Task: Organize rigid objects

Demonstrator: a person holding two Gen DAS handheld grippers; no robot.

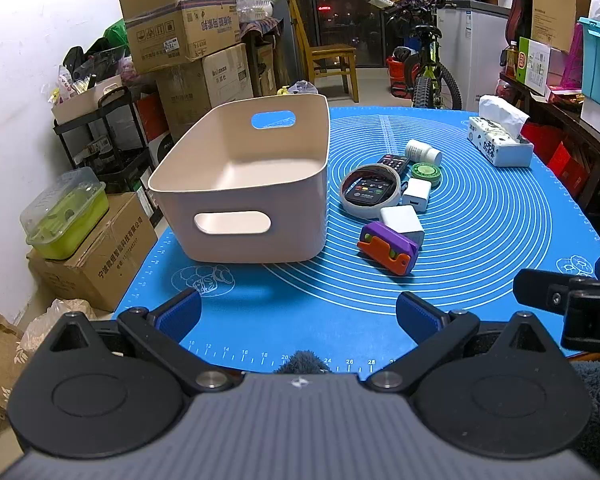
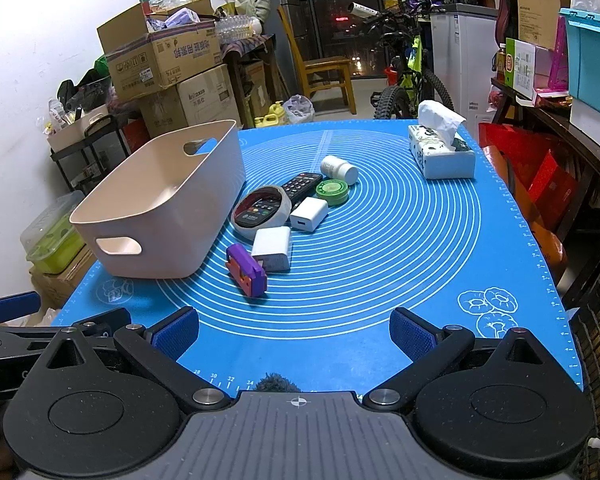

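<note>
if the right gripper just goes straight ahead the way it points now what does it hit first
Probably the purple and orange toy, the nearest item of the cluster, slightly left of the open right gripper. Bare blue mat lies directly ahead, so it could narrowly pass; depth is unclear through the fisheye.

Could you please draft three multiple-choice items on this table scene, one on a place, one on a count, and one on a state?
1. Where does the bin stand relative to the small items?
A. Left of them
B. Right of them
C. On top of them

2. How many white chargers lie on the mat?
A. One
B. Two
C. Four

3. What is the state of the right tool?
A. Shut on the bottle
B. Open, holding nothing
C. Shut on the remote

Answers:
1. A, since the right view shows it left of the cluster.
2. B, a near charger and a far charger.
3. B, since only mat shows between its fingers.
</note>
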